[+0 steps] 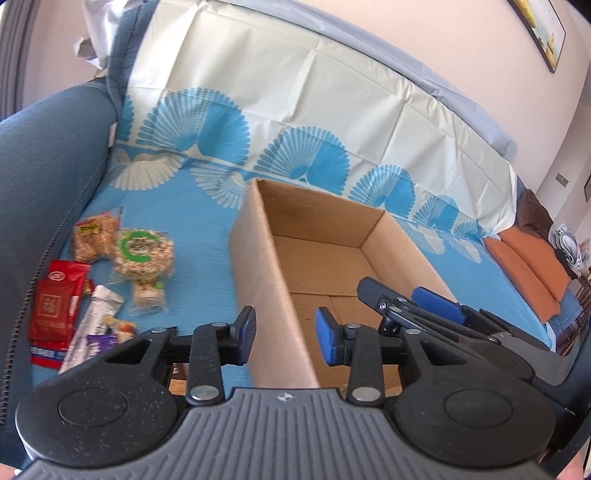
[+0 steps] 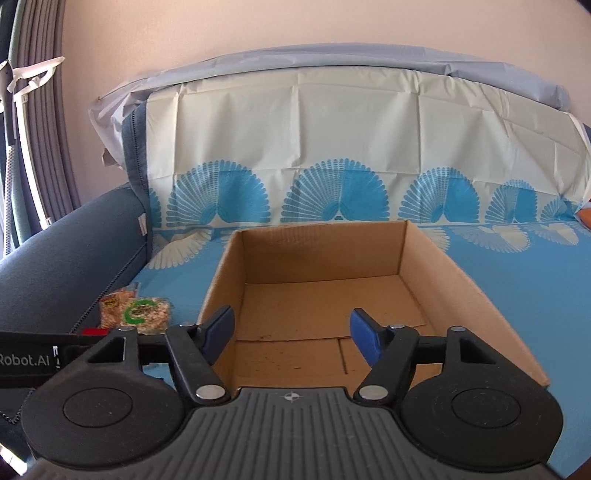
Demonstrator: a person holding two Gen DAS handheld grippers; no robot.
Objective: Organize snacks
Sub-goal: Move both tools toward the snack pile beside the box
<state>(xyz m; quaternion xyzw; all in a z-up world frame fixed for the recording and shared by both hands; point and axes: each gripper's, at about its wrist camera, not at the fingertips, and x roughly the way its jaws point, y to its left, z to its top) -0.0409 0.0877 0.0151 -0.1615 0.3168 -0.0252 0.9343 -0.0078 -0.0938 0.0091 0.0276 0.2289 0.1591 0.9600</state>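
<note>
Snacks (image 1: 122, 254) heaped on blue sofa cover (image 1: 207, 221), left of open cardboard box (image 1: 332, 266); labels blurred, lower packets cut off by left tongs (image 1: 286, 338). Left tongs straddle box wall, apart. Right tongs (image 2: 291, 338) apart, nothing between.

A blue cover (image 2: 517, 295) printed with fans drapes the sofa (image 2: 55, 258). At two o'clock lies an orange cushion (image 1: 528, 273). A framed picture (image 1: 543, 33), perhaps a print, hangs at one o'clock.

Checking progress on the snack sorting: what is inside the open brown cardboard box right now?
Nothing: the open brown cardboard box shows only its bare floor flaps. The near strip of floor hides behind the right gripper.
</note>
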